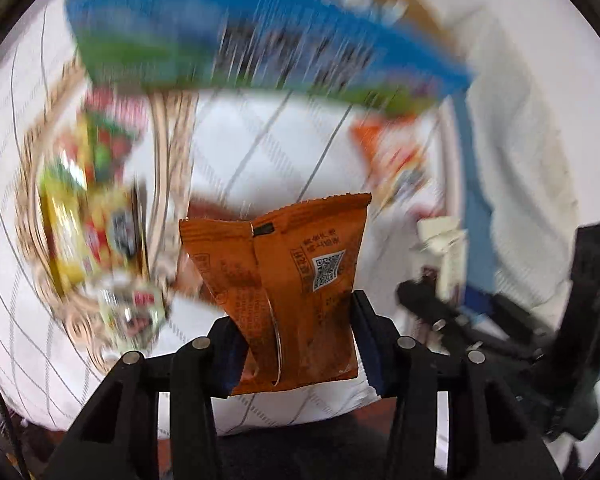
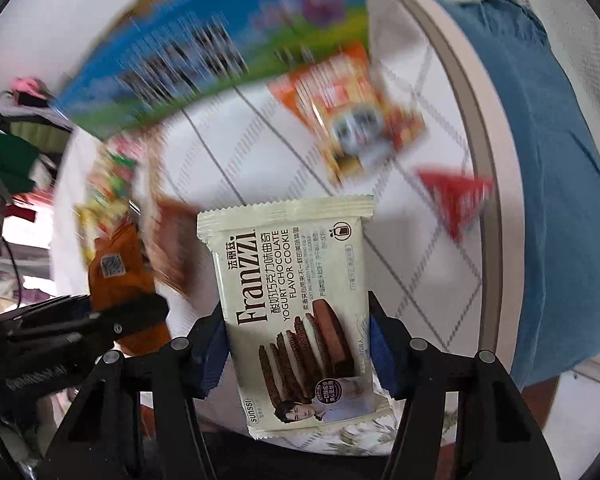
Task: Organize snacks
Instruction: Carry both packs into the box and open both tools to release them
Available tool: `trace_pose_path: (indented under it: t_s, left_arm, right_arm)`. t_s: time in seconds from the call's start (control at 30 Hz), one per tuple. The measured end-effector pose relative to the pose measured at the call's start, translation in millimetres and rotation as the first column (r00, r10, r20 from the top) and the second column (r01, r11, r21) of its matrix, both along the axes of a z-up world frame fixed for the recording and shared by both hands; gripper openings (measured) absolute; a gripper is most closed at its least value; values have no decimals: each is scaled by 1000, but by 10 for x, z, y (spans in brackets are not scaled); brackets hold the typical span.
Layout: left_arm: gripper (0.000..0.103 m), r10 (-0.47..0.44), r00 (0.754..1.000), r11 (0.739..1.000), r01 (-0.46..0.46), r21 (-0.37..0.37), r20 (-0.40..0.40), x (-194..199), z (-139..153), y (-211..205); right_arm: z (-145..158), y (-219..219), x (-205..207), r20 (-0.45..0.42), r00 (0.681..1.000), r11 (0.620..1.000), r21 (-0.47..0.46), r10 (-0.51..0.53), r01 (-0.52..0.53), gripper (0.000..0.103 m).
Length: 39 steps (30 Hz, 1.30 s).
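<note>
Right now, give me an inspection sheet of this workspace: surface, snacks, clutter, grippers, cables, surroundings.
Surface: white tablecloth with grey diamond lines.
Job's things: orange snack packet and Franzzi yogurt chocolate cookie pack, both lifted; blurred snacks in a woven basket; orange-red packet and red packet on the cloth.
Clutter: large blue-green box, blurred.
Grippers: left gripper shut on the orange packet; right gripper shut on the cookie pack.
Cables: dark cable at the left edge.
Surroundings: blue fabric beyond the table edge.
</note>
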<state>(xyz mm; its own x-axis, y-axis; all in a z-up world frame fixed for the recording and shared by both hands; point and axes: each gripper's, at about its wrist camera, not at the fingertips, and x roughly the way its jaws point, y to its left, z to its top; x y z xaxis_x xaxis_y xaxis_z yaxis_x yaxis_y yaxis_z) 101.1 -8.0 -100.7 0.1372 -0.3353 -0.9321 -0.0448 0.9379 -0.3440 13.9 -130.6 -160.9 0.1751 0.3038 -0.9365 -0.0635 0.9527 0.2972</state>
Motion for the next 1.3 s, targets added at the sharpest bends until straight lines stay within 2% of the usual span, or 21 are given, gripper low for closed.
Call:
trace_pose_path:
  t_s: [0.07, 0.1, 0.13, 0.2, 0.27, 0.4, 0.47, 0.5, 0.6, 0.77, 0.97, 1.1, 1.13, 1.17, 1.2, 1.23, 1.3]
  left_arm:
    - [44, 5, 999, 1000, -5, -20, 40, 170, 235, 37]
    - [44, 13, 998, 1000, -11, -27, 63, 311, 385, 82]
    - [44, 16, 997, 1000, -14, -26, 78, 440, 433, 336]
    - [44, 24, 995, 1000, -23, -8, 100, 786, 566, 488]
    - [44, 25, 993, 999, -28, 25, 113, 1091, 702, 638]
    - [45, 24, 995, 993, -35, 115, 102, 1600, 747, 870]
    - [45, 21, 998, 987, -30, 156, 58, 1839, 584, 1057]
    - [45, 20, 999, 985, -27, 169, 43, 1806, 617, 1139]
    - [45, 39, 999, 978, -31, 207, -35, 2091, 381, 1269]
    - [45, 63, 989, 975, -33, 218, -132, 2274, 78, 1385]
    - [47, 80, 980, 976, -40, 214, -183, 2249, -97, 1454]
    - [48, 76, 974, 977, -31, 209, -212, 2197, -164, 1464]
    - [54, 75, 974, 978, -30, 206, -215, 2189, -172, 1462]
    - [60, 74, 974, 979, -30, 201, -216, 2188, -178, 1458]
    - [78, 71, 975, 980, -29, 195, -212, 2191, -213, 1449]
    - [90, 68, 977, 980, -27, 199, -203, 2184, -201, 1440]
    - [90, 72, 980, 976, -32, 214, -184, 2166, -177, 1426]
  right_arm:
    - [226, 22, 106, 40, 999, 999, 32, -4, 2, 63]
    - [398, -66, 298, 63, 998, 998, 57, -4, 1, 63]
    - [551, -46, 402, 90, 996, 997, 77, -5, -2, 63]
    - [793, -85, 652, 130, 992, 995, 98, 0, -13, 63]
    - [952, 74, 873, 167, 986, 993, 112, 0, -19, 63]
    - [1256, 287, 1396, 235, 972, 994, 103, 14, -39, 63]
    - [1300, 435, 1708, 235, 972, 993, 110, 18, -45, 63]
    - [1288, 496, 1818, 230, 973, 993, 105, 24, -50, 63]
    - [1152, 776, 2180, 208, 977, 994, 89, 38, -57, 63]
    - [715, 1152, 2610, 123, 991, 995, 76, 61, -70, 63]
    - [292, 1351, 2722, 45, 993, 992, 59, 111, -114, 63]
    - [136, 1403, 2778, -1, 992, 989, 82, 125, -124, 66]
    - [94, 1412, 2800, -20, 992, 988, 89, 126, -123, 66]
    - [56, 1416, 2803, -44, 991, 987, 100, 129, -124, 77]
    - [22, 1427, 2828, -65, 989, 986, 109, 131, -124, 95]
    - [-9, 1444, 2851, -76, 988, 987, 104, 133, -125, 100]
    - [-31, 1479, 2866, -74, 986, 986, 83, 149, -143, 100]
